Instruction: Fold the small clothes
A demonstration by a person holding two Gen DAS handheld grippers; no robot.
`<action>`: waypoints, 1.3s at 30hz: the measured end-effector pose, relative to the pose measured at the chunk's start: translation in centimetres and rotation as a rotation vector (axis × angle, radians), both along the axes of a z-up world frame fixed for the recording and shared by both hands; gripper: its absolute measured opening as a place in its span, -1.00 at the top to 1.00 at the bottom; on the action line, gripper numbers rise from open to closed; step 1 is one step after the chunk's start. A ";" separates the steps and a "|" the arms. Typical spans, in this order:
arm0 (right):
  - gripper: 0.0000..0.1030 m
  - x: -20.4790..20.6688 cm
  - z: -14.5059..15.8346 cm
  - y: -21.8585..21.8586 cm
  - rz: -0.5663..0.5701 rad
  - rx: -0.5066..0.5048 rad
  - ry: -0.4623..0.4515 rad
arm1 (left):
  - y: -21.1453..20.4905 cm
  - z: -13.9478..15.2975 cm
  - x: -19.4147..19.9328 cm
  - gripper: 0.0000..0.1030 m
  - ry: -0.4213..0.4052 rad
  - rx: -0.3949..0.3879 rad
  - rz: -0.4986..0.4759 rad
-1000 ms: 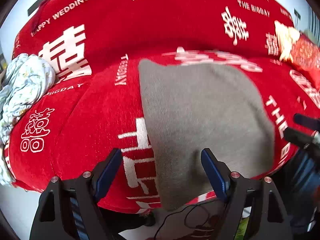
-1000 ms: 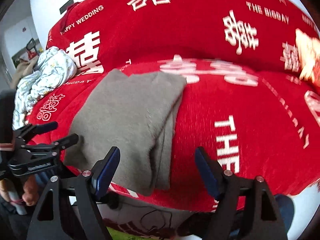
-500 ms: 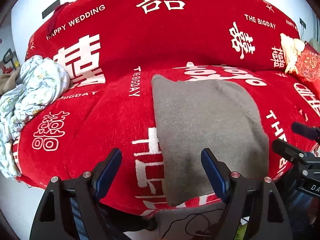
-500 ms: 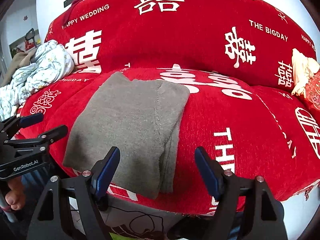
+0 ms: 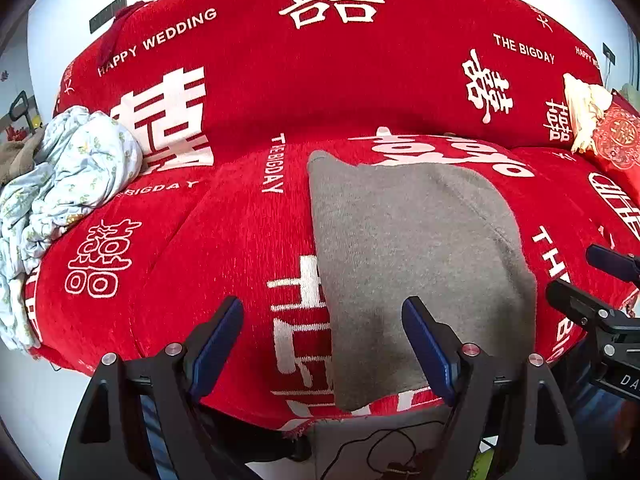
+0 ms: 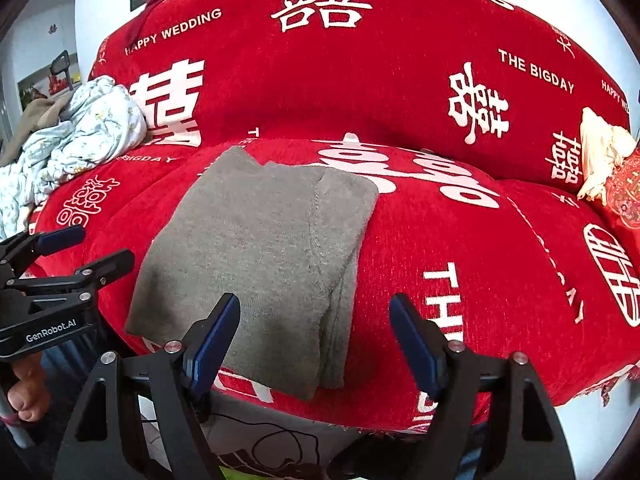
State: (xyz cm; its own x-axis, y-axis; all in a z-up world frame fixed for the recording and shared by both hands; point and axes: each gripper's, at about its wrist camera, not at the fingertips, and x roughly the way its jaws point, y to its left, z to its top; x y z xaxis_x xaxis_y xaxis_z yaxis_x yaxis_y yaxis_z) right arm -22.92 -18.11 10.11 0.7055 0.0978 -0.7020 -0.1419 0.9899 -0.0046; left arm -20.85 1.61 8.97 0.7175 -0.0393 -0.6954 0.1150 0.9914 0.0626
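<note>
In the left wrist view, the left tongs (image 5: 322, 342) hang with their blue-padded fingers wide apart and nothing between them, just off the front edge of a sofa (image 5: 248, 92) draped in a red cover printed with white double-happiness signs, "HAPPY WEDDING" and "THE BIGDAY". A grey knitted garment (image 5: 416, 256), folded flat, lies on the middle seat cushion, its near end drooping over the front edge, ahead of the right finger. A crumpled pale floral cloth (image 5: 68, 184) sits at the sofa's left end, and a red embroidered cushion (image 5: 618, 136) with a cream cloth beside it at the right end. The right tongs (image 5: 592, 280) show at the right border, parted. In the right wrist view, the right tongs (image 6: 314, 340) are likewise spread and empty, near the seat front; the grey knitted garment (image 6: 256, 248) lies ahead of their left finger, with a layered fold along its right side. The left tongs (image 6: 80, 248) are parted at the left border, off the cloth.
</note>
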 end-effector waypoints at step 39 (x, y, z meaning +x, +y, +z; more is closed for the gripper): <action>-0.55 -0.2 -0.4 1.2 0.034 -0.025 0.008 | -0.4 0.3 -0.5 -0.60 -0.030 0.030 -0.003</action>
State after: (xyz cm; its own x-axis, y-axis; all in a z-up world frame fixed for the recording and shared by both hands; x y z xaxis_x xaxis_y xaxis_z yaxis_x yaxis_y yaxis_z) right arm -23.15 -16.92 9.74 0.6964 0.1038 -0.7101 -0.1755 0.9841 -0.0283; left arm -21.32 1.23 9.27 0.7379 -0.0210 -0.6746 0.1160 0.9886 0.0961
